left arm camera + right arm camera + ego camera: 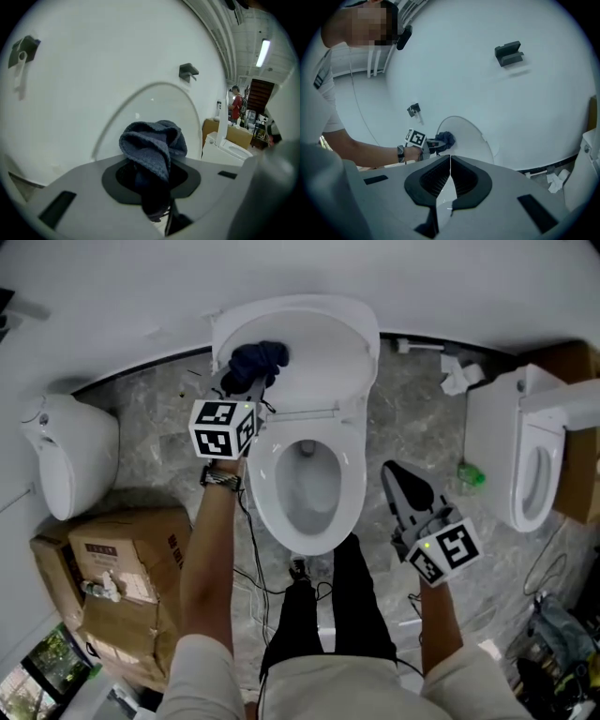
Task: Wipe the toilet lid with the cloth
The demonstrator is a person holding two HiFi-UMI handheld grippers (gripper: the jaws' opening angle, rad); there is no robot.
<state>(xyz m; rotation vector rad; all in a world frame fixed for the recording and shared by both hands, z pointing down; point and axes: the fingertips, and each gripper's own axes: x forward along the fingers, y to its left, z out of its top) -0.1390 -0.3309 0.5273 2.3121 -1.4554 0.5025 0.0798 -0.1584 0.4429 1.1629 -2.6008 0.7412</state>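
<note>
The white toilet's lid (pixel 323 348) stands raised against the wall, above the open bowl (pixel 305 488). A bunched dark blue cloth (pixel 260 359) is pressed on the lid's upper left part, and my left gripper (pixel 246 381) is shut on it. In the left gripper view the cloth (pixel 154 143) bulges out between the jaws in front of the lid (pixel 159 105). My right gripper (pixel 392 471) hangs to the right of the bowl, shut and empty. Its jaws meet in the right gripper view (pixel 450 161), which also shows the cloth (pixel 446 138) on the lid (pixel 471 138).
Cardboard boxes (pixel 122 587) stand at the left, beside a white fixture (pixel 70 451). A second toilet (pixel 525 460) stands at the right, with crumpled paper (pixel 459 376) and a green object (pixel 472 476) on the marble floor. Cables lie by the person's feet.
</note>
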